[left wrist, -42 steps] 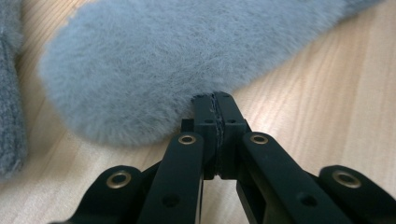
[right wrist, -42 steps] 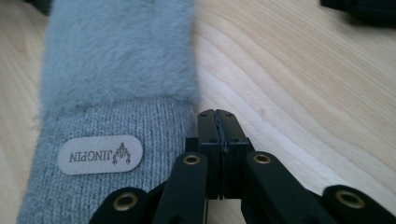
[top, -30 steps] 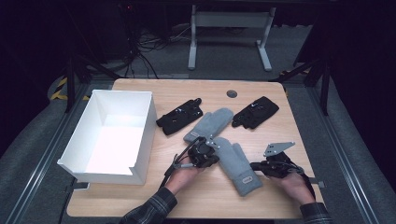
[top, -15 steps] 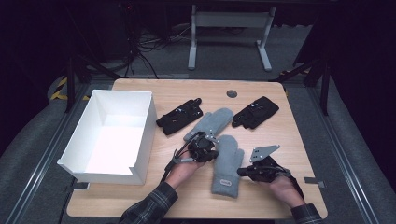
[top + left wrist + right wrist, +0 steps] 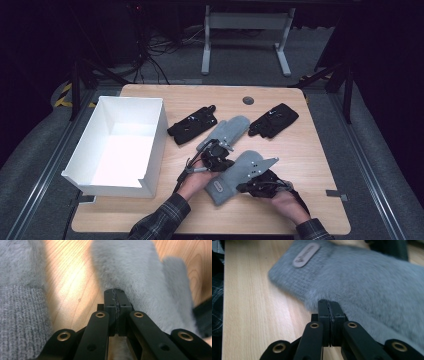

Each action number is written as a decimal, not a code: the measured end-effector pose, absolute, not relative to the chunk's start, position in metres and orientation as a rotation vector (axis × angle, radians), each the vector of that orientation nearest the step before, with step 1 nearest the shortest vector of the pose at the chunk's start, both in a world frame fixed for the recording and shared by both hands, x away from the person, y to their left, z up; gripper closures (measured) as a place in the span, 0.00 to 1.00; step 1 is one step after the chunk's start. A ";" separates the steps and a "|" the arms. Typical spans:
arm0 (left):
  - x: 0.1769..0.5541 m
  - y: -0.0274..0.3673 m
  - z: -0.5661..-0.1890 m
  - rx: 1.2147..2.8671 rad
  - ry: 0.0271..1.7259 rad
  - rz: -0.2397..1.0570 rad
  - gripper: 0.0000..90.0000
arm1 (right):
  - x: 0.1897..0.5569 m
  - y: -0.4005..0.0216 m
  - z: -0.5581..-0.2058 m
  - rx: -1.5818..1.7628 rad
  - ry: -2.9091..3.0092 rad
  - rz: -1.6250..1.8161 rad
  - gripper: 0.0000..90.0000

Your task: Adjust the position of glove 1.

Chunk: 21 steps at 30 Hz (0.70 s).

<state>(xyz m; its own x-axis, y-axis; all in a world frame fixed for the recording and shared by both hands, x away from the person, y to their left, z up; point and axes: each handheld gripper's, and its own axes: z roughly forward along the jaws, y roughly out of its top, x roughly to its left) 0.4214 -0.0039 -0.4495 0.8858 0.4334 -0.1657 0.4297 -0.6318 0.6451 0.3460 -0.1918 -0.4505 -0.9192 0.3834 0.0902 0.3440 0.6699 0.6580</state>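
Observation:
Two grey fuzzy mittens lie mid-table. The far mitten (image 5: 231, 127) points up and right. The near mitten (image 5: 235, 175) lies slanted with its cuff and label toward the front left. My left gripper (image 5: 216, 159) sits between them, shut, its tips (image 5: 115, 291) against the furry edge of a mitten (image 5: 130, 267); a knitted cuff (image 5: 20, 322) lies beside it. My right gripper (image 5: 246, 186) is shut too, its tips (image 5: 328, 302) touching the edge of the near mitten (image 5: 362, 282). Whether either gripper pinches any fur I cannot tell.
A white open box (image 5: 155, 135) stands at the table's left. Two black gloves (image 5: 192, 125) (image 5: 274, 120) lie behind the mittens, with a round cable hole (image 5: 248, 100) near the back edge. Bare wood (image 5: 315, 165) shows at the right.
My right gripper has moved left, and the near mitten's cuff has swung left with it, so the mitten now slants the other way. The left gripper has stayed in place.

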 end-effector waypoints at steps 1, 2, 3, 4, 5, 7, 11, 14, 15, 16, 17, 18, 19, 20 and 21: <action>0.421 -0.004 -0.450 2.332 0.617 0.007 1.00 | 0.346 -0.192 -0.451 0.615 2.820 1.093 1.00; 0.421 -0.004 -0.449 2.337 0.610 0.005 1.00 | 0.346 -0.189 -0.451 0.604 2.826 1.094 1.00; 0.421 -0.004 -0.450 2.336 0.610 0.007 1.00 | 0.345 -0.187 -0.452 0.598 2.830 1.088 1.00; 0.421 -0.004 -0.450 2.335 0.612 0.010 1.00 | 0.345 -0.187 -0.452 0.595 2.833 1.088 1.00; 0.421 -0.004 -0.450 2.338 0.614 0.011 1.00 | 0.345 -0.187 -0.452 0.599 2.836 1.089 1.00; 0.421 -0.003 -0.449 2.328 0.613 0.012 0.99 | 0.345 -0.189 -0.451 0.591 2.829 1.096 1.00; 0.422 0.002 -0.445 2.318 0.631 0.023 0.97 | 0.342 -0.197 -0.444 0.589 2.782 1.139 0.98; 0.422 0.006 -0.443 2.300 0.639 0.031 0.92 | 0.340 -0.207 -0.439 0.616 2.727 1.181 0.87; 0.421 0.009 -0.440 2.305 0.647 0.043 0.89 | 0.340 -0.211 -0.438 0.627 2.713 1.187 0.84; 0.421 0.009 -0.440 2.305 0.647 0.043 0.87 | 0.340 -0.211 -0.438 0.627 2.713 1.187 0.84; 0.421 0.010 -0.439 2.297 0.643 0.053 0.84 | 0.338 -0.218 -0.436 0.650 2.669 1.189 0.77; 0.421 0.011 -0.437 2.308 0.644 0.067 0.84 | 0.338 -0.218 -0.436 0.650 2.669 1.189 0.77; 0.420 0.013 -0.434 2.311 0.645 0.095 0.80 | 0.337 -0.222 -0.435 0.660 2.651 1.188 0.74; 0.420 0.015 -0.431 2.308 0.646 0.115 0.76 | 0.336 -0.228 -0.434 0.680 2.624 1.186 0.69; 0.421 0.016 -0.428 2.301 0.647 0.126 0.73 | 0.335 -0.233 -0.434 0.700 2.599 1.184 0.65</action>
